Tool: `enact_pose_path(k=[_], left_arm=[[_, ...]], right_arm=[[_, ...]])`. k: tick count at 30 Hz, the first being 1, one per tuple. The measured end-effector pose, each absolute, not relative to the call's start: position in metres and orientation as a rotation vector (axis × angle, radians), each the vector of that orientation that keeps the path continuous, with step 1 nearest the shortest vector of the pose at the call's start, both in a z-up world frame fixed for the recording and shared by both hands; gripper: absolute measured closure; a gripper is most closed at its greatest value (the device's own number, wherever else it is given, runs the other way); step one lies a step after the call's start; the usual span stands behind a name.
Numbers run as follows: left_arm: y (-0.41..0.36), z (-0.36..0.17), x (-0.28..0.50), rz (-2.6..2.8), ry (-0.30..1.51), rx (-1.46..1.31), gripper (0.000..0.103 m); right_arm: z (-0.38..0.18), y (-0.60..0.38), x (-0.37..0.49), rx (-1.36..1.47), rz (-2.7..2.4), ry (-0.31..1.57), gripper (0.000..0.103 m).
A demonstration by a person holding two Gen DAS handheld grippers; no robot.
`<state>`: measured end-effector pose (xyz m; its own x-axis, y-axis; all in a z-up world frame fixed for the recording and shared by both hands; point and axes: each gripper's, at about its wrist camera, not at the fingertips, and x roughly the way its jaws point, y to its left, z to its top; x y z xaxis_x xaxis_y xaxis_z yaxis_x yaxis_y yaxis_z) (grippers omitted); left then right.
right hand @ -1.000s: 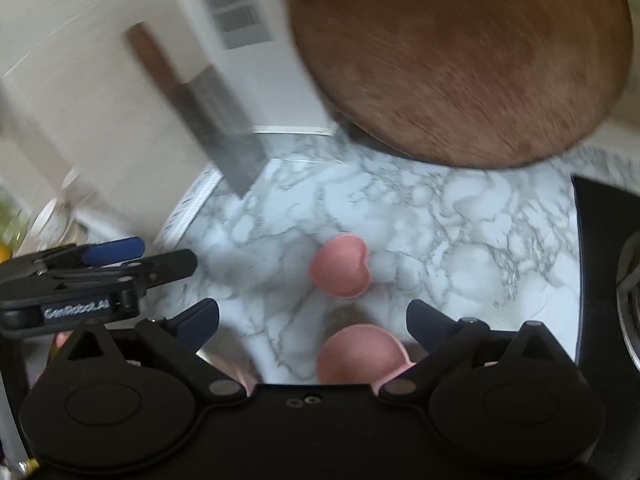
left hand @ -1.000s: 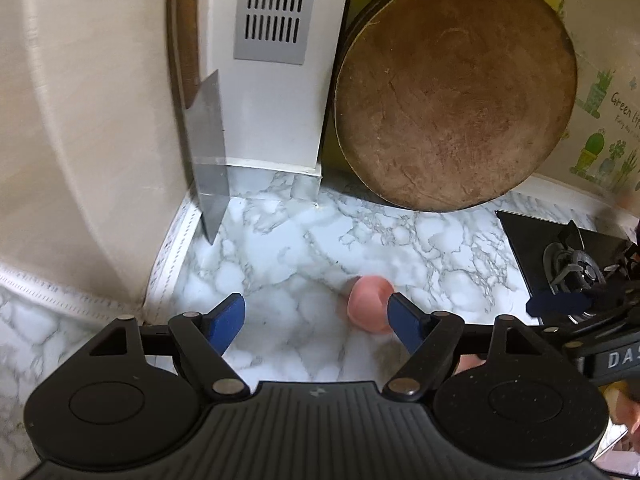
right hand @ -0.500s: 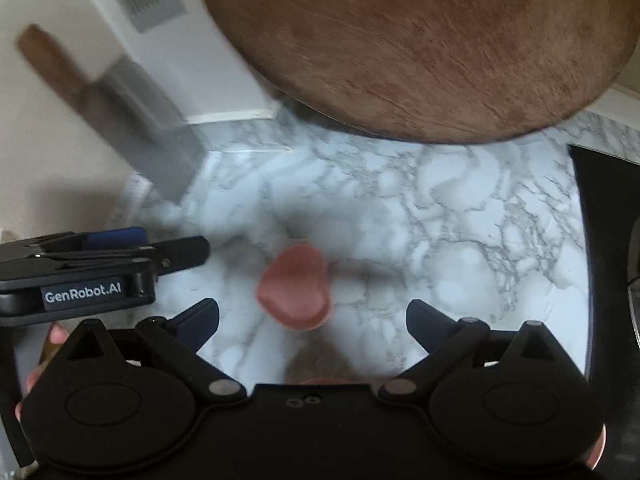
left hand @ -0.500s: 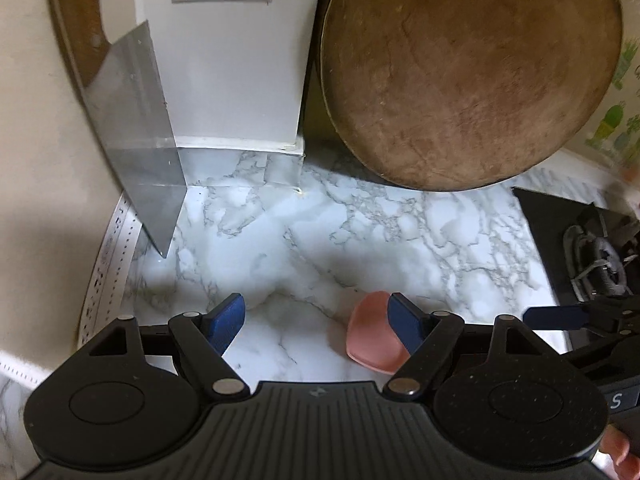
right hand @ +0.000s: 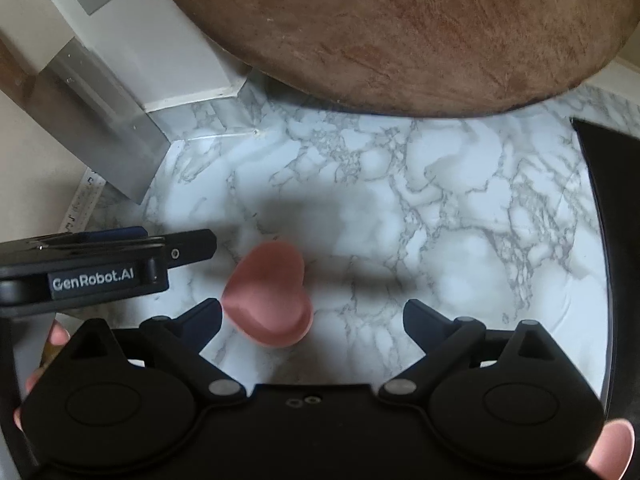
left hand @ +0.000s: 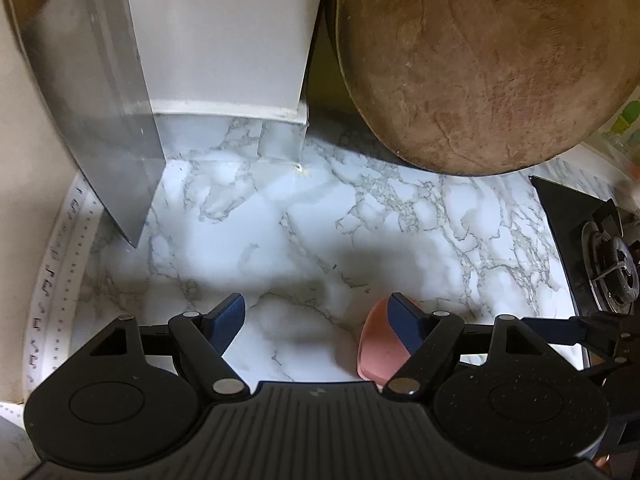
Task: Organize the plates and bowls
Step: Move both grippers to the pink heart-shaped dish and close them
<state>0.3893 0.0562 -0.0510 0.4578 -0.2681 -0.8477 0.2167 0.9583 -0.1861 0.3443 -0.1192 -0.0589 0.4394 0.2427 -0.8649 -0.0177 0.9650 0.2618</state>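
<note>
Nearby, cleaver (left hand: 96, 120), round board (left hand: 488, 64), stove (left hand: 600, 256)

A marble-patterned counter (right hand: 460, 208) carries a pink heart-shaped bowl (right hand: 268, 296) and a hob (left hand: 592, 248).

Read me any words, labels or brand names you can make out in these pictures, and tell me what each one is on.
"GenRobot.AI": white lettering on the side of the left gripper, seen from the right wrist camera.
Small dark marks run along the white strip at the counter's left edge: too small to read.
The green sticker on the wall at right: blurred, no words readable.
</note>
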Motion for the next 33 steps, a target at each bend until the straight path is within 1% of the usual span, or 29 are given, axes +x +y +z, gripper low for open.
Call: enact_pose_path(k=[6, 7, 8, 9, 10, 15, 16, 17, 18, 19, 20, 21, 22, 24, 25, 27, 30, 33], left_arm=[[0.051, -0.064, 0.394, -0.325, 1.085, -0.047, 0.026], [0.05, -0.066, 0.394, -0.329, 1.09, -0.044, 0.03], [0.048, -0.067, 0.394, -0.337, 1.096, -0.042, 0.034], [0.047, -0.069, 0.395, -0.348, 1.106, -0.044, 0.041], [0.046, -0.071, 0.395, -0.354, 1.114, -0.046, 0.043], [0.041, -0.077, 0.393, -0.373, 1.128, -0.032, 0.046], [0.04, -0.077, 0.393, -0.372, 1.128, -0.026, 0.047], [0.039, -0.077, 0.393, -0.371, 1.129, -0.023, 0.049], [0.039, -0.078, 0.393, -0.37, 1.133, -0.025, 0.053], [0.039, -0.078, 0.393, -0.375, 1.137, -0.027, 0.057], [0.038, -0.079, 0.393, -0.383, 1.139, -0.029, 0.06], [0.038, -0.079, 0.393, -0.395, 1.141, -0.029, 0.065], [0.037, -0.079, 0.393, -0.402, 1.144, -0.028, 0.07], [0.036, -0.08, 0.392, -0.407, 1.145, -0.023, 0.076], [0.036, -0.081, 0.391, -0.411, 1.147, -0.023, 0.081], [0.035, -0.082, 0.39, -0.415, 1.153, -0.03, 0.089], [0.036, -0.084, 0.39, -0.421, 1.16, -0.041, 0.092], [0.037, -0.084, 0.388, -0.423, 1.158, -0.048, 0.095]], right_arm=[[-0.066, -0.114, 0.356, 0.178, 0.207, 1.132, 0.009], [-0.068, -0.113, 0.358, 0.165, 0.218, 1.139, 0.01], [-0.07, -0.112, 0.359, 0.157, 0.222, 1.147, 0.014], [-0.071, -0.112, 0.36, 0.157, 0.217, 1.151, 0.018], [-0.073, -0.112, 0.361, 0.161, 0.218, 1.159, 0.019], [-0.079, -0.11, 0.363, 0.167, 0.235, 1.179, 0.04], [-0.08, -0.108, 0.363, 0.161, 0.237, 1.178, 0.042], [-0.08, -0.107, 0.362, 0.156, 0.24, 1.178, 0.047], [-0.08, -0.106, 0.362, 0.153, 0.246, 1.178, 0.052], [-0.081, -0.105, 0.362, 0.151, 0.249, 1.178, 0.054], [-0.081, -0.104, 0.362, 0.15, 0.246, 1.179, 0.057], [-0.081, -0.103, 0.362, 0.152, 0.249, 1.179, 0.061], [-0.082, -0.102, 0.362, 0.151, 0.255, 1.179, 0.063], [-0.082, -0.1, 0.361, 0.139, 0.255, 1.179, 0.069], [-0.082, -0.099, 0.361, 0.134, 0.253, 1.177, 0.07], [-0.082, -0.098, 0.361, 0.132, 0.249, 1.177, 0.075], [-0.083, -0.096, 0.361, 0.127, 0.253, 1.18, 0.079], [-0.082, -0.093, 0.36, 0.118, 0.255, 1.176, 0.081]])
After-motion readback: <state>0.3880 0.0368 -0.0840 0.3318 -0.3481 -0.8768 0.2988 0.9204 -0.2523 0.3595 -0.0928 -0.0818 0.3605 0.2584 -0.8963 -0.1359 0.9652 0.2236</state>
